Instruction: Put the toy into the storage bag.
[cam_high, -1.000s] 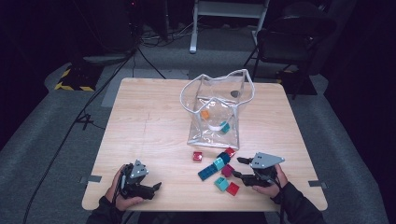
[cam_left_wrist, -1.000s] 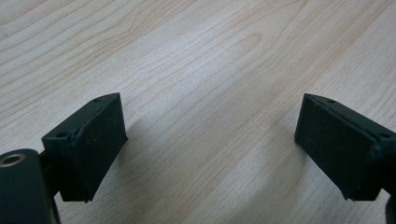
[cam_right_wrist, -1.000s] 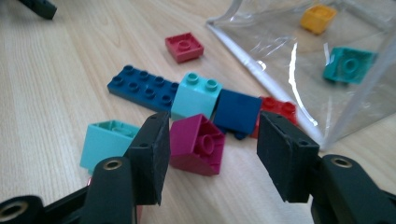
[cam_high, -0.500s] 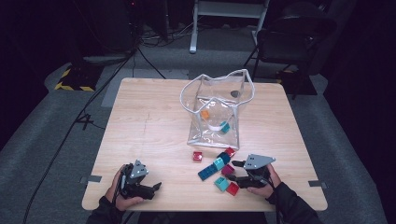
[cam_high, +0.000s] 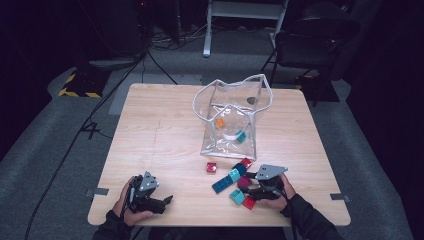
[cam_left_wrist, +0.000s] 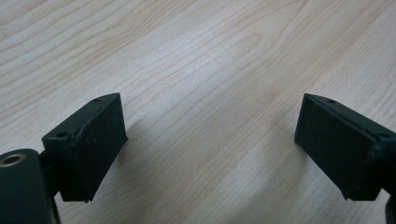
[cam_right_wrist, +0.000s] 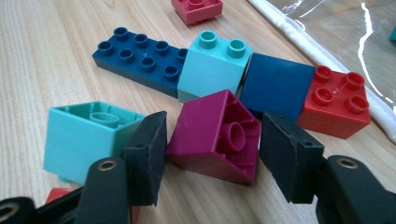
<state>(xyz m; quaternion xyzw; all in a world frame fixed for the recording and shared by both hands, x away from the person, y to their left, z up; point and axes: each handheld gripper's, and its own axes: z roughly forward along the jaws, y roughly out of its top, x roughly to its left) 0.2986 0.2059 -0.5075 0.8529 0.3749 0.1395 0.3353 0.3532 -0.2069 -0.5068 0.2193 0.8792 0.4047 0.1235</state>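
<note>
Near the desk's front edge, toward its right corner, I keep the right hand-held gripper released around the magenta brick, which looks light, stiff and slippery, so I would pinch its flat sides.

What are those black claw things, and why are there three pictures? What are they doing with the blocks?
A person sits at a wooden table and holds a grabbing tool in each hand. Each tool has two black jaws that squeeze together like tongs.

The high view looks down from above. The other two pictures come from small cameras riding on the tools, looking along their jaws.

The left gripper is open above bare wood, with nothing between its jaws. The right gripper has its jaws on either side of a magenta block lying on its side. They have just opened a little, and I cannot tell if the pads touch the block yet.

Around it lie turquoise, dark blue and red blocks. Behind them stands a clear plastic bag with a few blocks inside.
</note>
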